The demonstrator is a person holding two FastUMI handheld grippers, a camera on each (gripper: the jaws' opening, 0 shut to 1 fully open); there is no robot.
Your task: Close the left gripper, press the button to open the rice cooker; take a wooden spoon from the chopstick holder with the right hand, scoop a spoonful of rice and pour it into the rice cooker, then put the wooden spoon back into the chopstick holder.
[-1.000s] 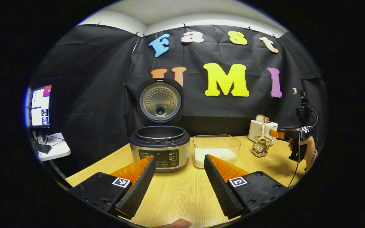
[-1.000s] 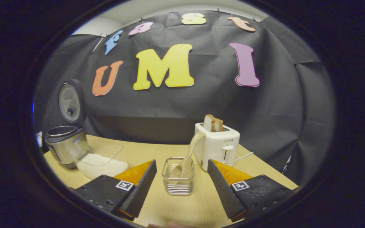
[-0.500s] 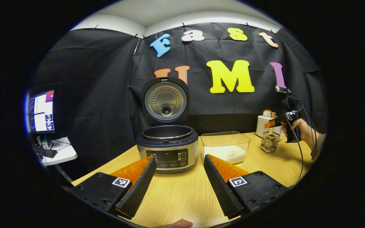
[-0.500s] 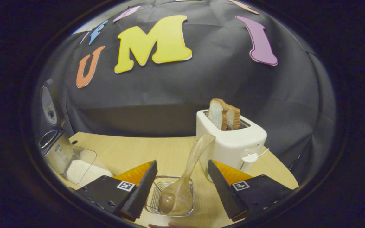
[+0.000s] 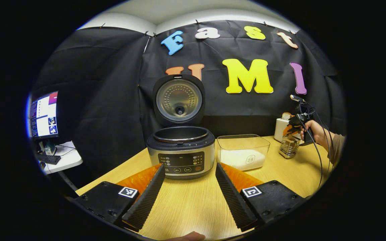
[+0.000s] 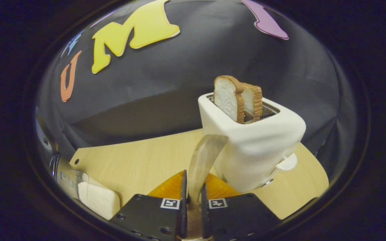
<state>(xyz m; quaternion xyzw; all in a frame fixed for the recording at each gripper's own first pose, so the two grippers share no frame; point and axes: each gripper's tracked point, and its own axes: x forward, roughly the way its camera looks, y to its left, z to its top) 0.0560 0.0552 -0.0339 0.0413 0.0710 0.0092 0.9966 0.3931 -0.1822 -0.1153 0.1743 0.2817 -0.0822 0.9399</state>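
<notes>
Rice cooker lid up, button step done; left tongs wide open, empty, above bench; right tongs clamped on wooden spoon handle at chopstick holder; scoop from rice container, pour, return outstanding.

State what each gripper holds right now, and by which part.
The right gripper is clamped on the wooden spoon, low on its handle. The left gripper is open and holds nothing.
</notes>
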